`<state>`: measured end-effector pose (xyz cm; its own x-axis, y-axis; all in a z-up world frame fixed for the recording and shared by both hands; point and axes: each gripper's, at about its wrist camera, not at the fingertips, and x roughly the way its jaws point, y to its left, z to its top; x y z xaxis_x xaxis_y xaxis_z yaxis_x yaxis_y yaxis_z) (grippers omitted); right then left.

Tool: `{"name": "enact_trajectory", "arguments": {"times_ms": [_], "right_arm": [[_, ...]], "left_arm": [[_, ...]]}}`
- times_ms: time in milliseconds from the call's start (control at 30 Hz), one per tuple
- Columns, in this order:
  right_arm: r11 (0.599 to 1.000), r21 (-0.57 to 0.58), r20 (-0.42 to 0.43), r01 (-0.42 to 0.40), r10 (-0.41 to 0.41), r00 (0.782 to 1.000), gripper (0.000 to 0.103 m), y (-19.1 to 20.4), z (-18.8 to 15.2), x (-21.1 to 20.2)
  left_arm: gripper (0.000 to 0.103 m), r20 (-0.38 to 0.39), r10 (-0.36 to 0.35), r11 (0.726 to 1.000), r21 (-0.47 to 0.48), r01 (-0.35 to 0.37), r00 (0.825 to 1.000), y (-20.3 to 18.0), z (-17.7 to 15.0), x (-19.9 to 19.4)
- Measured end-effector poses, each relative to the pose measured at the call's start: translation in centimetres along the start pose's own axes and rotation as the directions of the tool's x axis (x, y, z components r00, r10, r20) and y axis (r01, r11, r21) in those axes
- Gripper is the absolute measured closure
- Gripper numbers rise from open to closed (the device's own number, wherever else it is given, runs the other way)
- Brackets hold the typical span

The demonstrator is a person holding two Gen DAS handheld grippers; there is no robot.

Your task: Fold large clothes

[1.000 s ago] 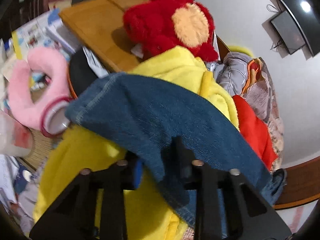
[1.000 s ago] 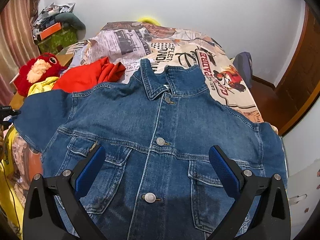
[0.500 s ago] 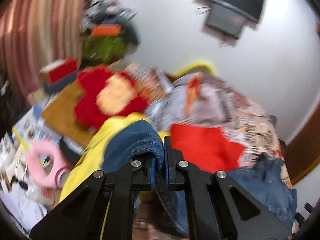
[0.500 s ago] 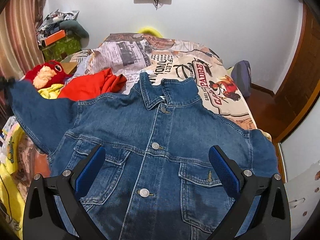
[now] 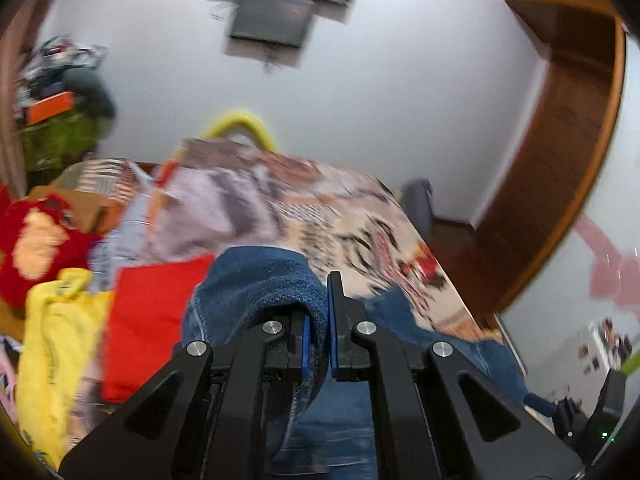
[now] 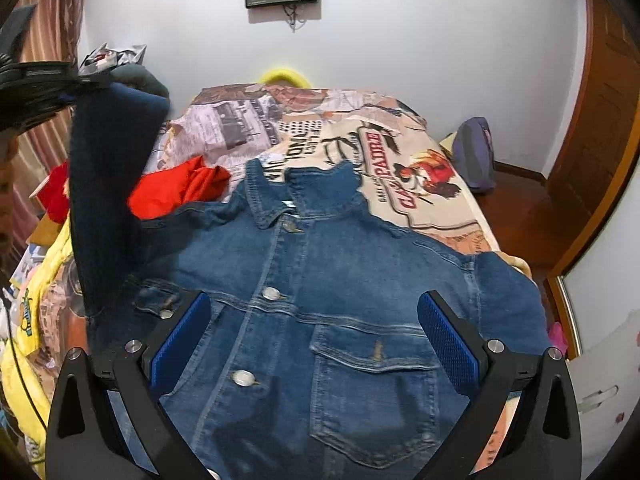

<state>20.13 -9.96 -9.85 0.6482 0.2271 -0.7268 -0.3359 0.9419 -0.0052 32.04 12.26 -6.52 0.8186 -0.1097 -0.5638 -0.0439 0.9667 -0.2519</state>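
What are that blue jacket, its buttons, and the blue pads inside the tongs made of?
The jacket looks like denim: faded blue weave with raised, lighter seams. Its buttons appear to be metal, silvery and shiny. The pads on the right tongs look like textured rubber or plastic, going by the fine dotted surface; which of the two is unclear.

Left wrist view: heavy motion blur across bed (image 5: 360, 216), wall screen (image 5: 272, 20) smeared; only the left gripper (image 5: 318, 344) is sharp. Right wrist view: mostly sharp, denim jacket (image 6: 340, 280) slightly soft. Even, diffuse indoor light, soft shadows. Strong fisheye bending, dark vignette at corners.
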Motion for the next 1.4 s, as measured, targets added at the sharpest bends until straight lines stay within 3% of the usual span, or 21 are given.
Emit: {"name": "enact_trajectory", "arguments": {"times_ms": [167, 333, 567, 667, 700, 733, 800, 900, 1000, 1067, 1200, 1400], "right_arm": [[0.999, 0.025, -0.02, 0.037, -0.036, 0.999, 0.0, -2.8, -1.1, 0.0], [0.995, 0.043, -0.057, 0.088, -0.086, 0.995, 0.0, -5.5, -2.5, 0.1], [0.99, 0.044, -0.095, 0.132, -0.128, 0.987, 0.0, -7.3, -3.7, 0.2], [0.99, 0.039, -0.096, 0.135, -0.131, 0.987, 0.0, -7.3, -3.8, -0.1], [0.99, 0.036, -0.093, 0.137, -0.134, 0.987, 0.0, -7.3, -3.8, -0.3], [0.99, 0.033, -0.091, 0.137, -0.134, 0.987, 0.001, -7.1, -3.7, -0.3], [0.991, 0.023, -0.083, 0.131, -0.128, 0.988, 0.001, -6.6, -3.2, -0.5], [0.993, -0.007, -0.066, 0.117, -0.117, 0.991, 0.001, -5.6, -2.5, -0.7], [0.994, -0.045, -0.046, 0.095, -0.097, 0.994, 0.001, -4.2, -1.7, -0.7], [0.994, -0.083, -0.04, 0.072, -0.076, 0.996, 0.001, -2.8, -1.1, -0.4], [0.985, -0.169, -0.043, 0.036, -0.044, 0.998, 0.001, 0.2, 0.0, 0.9], [0.954, -0.297, -0.111, -0.024, -0.01, 0.994, 0.001, 4.2, 0.6, 4.6]], "left_arm": [[0.097, -0.16, -0.039, 0.994, 0.096, 0.055, 0.986, -6.8, -4.3, 5.7], [0.097, -0.331, -0.045, 0.977, 0.181, 0.111, 0.943, -10.8, -9.9, 9.9], [0.094, -0.451, -0.01, 0.931, 0.321, 0.173, 0.892, -13.8, -15.2, 10.5], [0.077, -0.508, -0.034, 0.92, 0.32, 0.226, 0.861, -14.0, -16.1, 9.7], [0.065, -0.512, -0.042, 0.918, 0.318, 0.235, 0.858, -13.9, -16.0, 9.6], [0.055, -0.502, -0.052, 0.914, 0.324, 0.243, 0.864, -13.7, -15.9, 8.6], [0.047, -0.467, -0.05, 0.909, 0.345, 0.233, 0.883, -13.3, -15.2, 7.3], [0.042, -0.402, -0.032, 0.909, 0.37, 0.194, 0.915, -11.6, -14.1, 4.7], [0.03, -0.332, 0.019, 0.922, 0.37, 0.112, 0.943, -8.3, -12.7, 2.4], [0.025, -0.299, 0.063, 0.931, 0.362, 0.052, 0.952, -5.8, -12.1, 1.4], [0.022, -0.278, 0.173, 0.94, 0.335, -0.073, 0.945, -0.3, -11.8, 0.7], [0.022, -0.341, 0.265, 0.955, 0.225, -0.196, 0.902, 7.8, -13.6, 0.5]]}}
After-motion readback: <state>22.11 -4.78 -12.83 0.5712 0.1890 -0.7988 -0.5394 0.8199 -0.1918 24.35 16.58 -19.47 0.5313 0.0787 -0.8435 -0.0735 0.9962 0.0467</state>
